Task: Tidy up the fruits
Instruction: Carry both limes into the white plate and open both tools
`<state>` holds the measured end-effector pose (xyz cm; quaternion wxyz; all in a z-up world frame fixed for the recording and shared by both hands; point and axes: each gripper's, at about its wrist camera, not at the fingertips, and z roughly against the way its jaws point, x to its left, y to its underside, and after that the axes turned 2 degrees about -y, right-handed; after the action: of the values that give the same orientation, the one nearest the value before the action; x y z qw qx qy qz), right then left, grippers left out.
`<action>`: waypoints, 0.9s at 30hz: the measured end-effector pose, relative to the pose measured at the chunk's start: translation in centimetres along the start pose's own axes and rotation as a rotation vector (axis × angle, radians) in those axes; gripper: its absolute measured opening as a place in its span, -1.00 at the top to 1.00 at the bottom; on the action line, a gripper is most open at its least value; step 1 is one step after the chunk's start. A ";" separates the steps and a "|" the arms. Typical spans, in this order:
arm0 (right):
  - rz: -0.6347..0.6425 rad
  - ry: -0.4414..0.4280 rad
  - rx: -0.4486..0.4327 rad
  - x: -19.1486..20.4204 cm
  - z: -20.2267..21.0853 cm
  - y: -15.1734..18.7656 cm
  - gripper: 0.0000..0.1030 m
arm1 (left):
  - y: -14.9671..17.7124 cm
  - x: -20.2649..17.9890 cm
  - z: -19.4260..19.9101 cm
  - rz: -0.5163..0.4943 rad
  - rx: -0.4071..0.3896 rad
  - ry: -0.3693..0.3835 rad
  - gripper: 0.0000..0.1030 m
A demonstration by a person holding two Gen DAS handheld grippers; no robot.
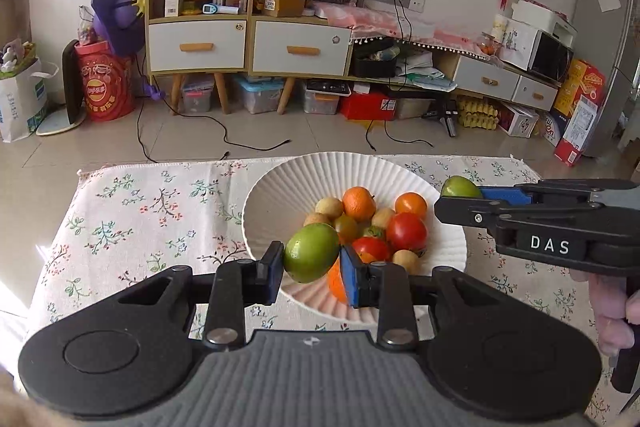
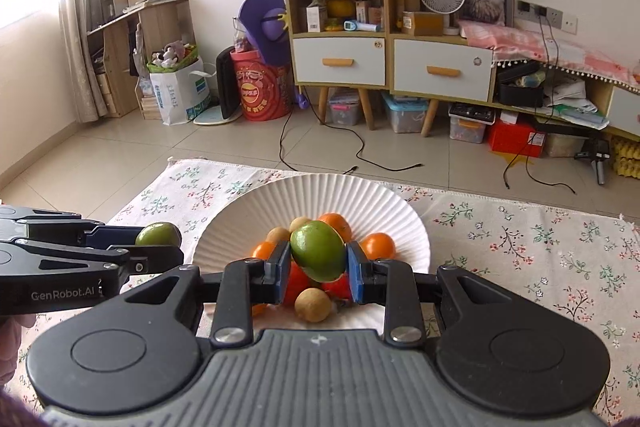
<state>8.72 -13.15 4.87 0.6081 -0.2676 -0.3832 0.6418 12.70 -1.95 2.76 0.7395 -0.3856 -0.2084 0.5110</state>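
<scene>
A white ribbed bowl (image 1: 304, 171) (image 2: 280, 203) on the flowered tablecloth holds oranges (image 1: 359, 202), red tomatoes (image 1: 406, 231) and small tan fruits (image 2: 313, 303). My left gripper (image 1: 312, 263) is shut on a green fruit (image 1: 311, 251), held just above the bowl's near rim. My right gripper (image 2: 318, 261) is shut on another green fruit (image 2: 318, 250) over the bowl's middle. In the left wrist view, the right gripper (image 1: 460, 193) enters from the right with its green fruit (image 1: 459, 186). The right wrist view has the left gripper (image 2: 160, 243) at the left, its green fruit (image 2: 157, 234) showing.
The flowered cloth (image 1: 140, 211) covers the table on both sides of the bowl. Beyond the table's far edge lie tiled floor with loose cables (image 1: 224, 139), cabinets (image 1: 248, 43) and storage boxes. A hand (image 1: 616, 311) grips the right tool's handle.
</scene>
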 end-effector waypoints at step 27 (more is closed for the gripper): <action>-0.058 -0.087 0.008 -4.3 -5.2 -0.1 0.48 | -1.3 0.7 -8.6 0.118 -0.015 0.000 0.55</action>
<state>13.48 -16.48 1.53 0.6101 -0.2259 -0.4142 0.6365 19.79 -4.66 -1.54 0.7051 -0.4028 -0.1889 0.5521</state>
